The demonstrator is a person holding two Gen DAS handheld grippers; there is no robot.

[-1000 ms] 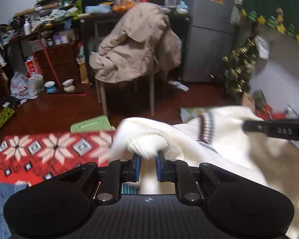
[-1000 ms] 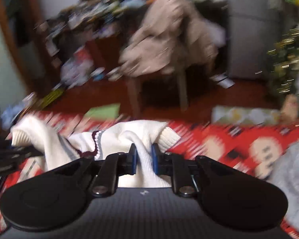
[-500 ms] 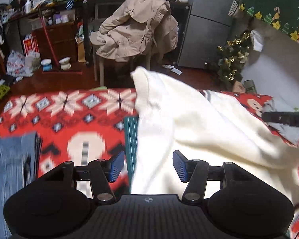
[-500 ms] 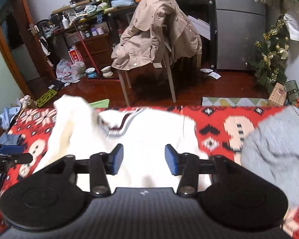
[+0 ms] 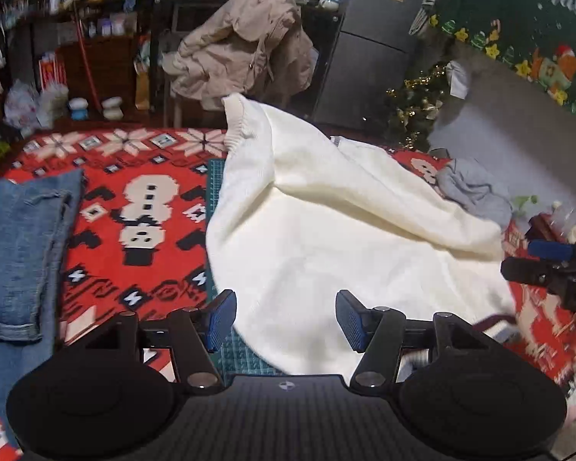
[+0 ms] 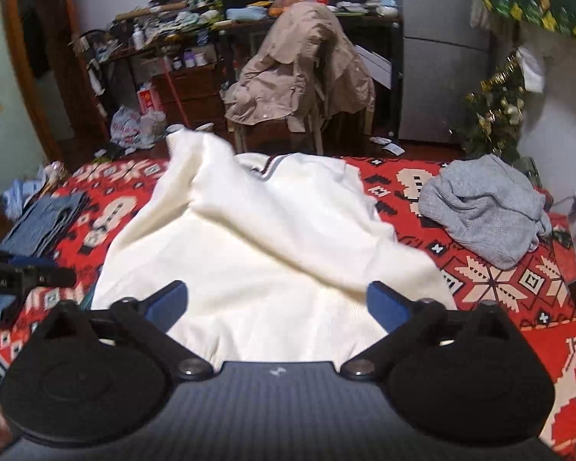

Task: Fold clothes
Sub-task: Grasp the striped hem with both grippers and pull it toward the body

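Right wrist: rumpled white sweater point(image 6: 272, 246).

The cream sweater point(image 6: 265, 253) is soft matt knit, the jeans point(image 5: 17, 246) coarse denim, the red patterned blanket point(image 5: 142, 176) woven cloth, and the fingers point(image 5: 220, 317) carry ribbed blue pads.

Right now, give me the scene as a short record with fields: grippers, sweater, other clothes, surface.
left gripper: open, empty, over the sweater's near edge
right gripper: open, empty, over the sweater
sweater: white, spread on the blanket, one sleeve laid across the body, not yet folded
jeans: folded, left of the sweater
grey top: crumpled, right of the sweater
blanket: red, patterned, under all the clothes
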